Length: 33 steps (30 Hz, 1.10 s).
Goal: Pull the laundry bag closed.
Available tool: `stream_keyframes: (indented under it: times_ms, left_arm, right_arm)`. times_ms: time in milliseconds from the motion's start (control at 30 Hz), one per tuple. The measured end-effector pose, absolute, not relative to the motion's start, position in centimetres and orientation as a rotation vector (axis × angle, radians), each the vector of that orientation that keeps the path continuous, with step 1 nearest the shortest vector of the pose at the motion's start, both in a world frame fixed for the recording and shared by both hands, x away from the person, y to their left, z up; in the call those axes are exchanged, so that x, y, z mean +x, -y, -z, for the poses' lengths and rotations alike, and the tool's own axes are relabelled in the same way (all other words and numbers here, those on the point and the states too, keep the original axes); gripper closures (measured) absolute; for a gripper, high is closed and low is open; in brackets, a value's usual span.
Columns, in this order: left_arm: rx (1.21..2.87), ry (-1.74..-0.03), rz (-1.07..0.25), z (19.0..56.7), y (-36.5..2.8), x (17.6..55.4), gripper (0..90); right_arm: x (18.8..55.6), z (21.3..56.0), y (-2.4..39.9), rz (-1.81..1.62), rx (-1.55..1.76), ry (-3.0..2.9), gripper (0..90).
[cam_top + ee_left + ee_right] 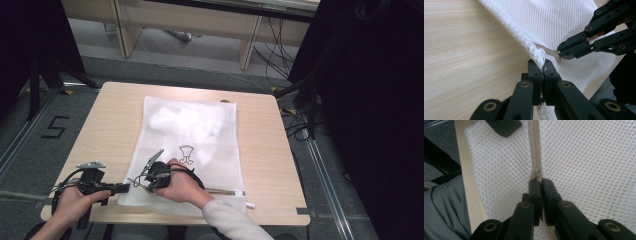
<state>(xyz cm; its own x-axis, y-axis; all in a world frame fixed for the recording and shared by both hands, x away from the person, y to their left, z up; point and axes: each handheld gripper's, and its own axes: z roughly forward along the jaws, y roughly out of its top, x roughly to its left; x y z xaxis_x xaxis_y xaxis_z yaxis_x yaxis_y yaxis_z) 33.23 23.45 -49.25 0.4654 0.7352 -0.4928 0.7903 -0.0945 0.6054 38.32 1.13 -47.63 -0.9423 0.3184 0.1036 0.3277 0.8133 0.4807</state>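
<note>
Surface: light wooden table (110, 120) on a grey floor, with dark stands and loose cables behind it.
Mesh bag: white mesh laundry bag (190, 135) lies flat across the middle of the table, its near end at the person's edge; something white shows bunched inside its far half, and a small black outline mark sits near its centre.
Zipper: beige zipper (535, 147) runs along the bag's near end, seen lengthwise in the right gripper view.
Left gripper: left gripper (543, 65) sits at the bag's near left corner, jaws pinched together on the bunched mesh edge.
Right gripper: right gripper (538, 180) is just beside the left one over the bag's near end, jaws closed on the zipper at its slider (538, 170).
Hands: left hand (75, 200) is near the table's front left corner; right hand (182, 187), in a pale sleeve, rests over the bag.
</note>
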Motion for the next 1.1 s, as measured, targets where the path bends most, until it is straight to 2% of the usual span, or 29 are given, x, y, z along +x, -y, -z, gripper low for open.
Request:
stream_keyframes:
  times_ms: [1100]
  left_arm:
    - [1.867,-1.278,0.049,49.3,-23.4,33.2,86.0]
  right_arm:
    - [38.4,48.2,1.1,0.842,-0.545,2.919,87.7]
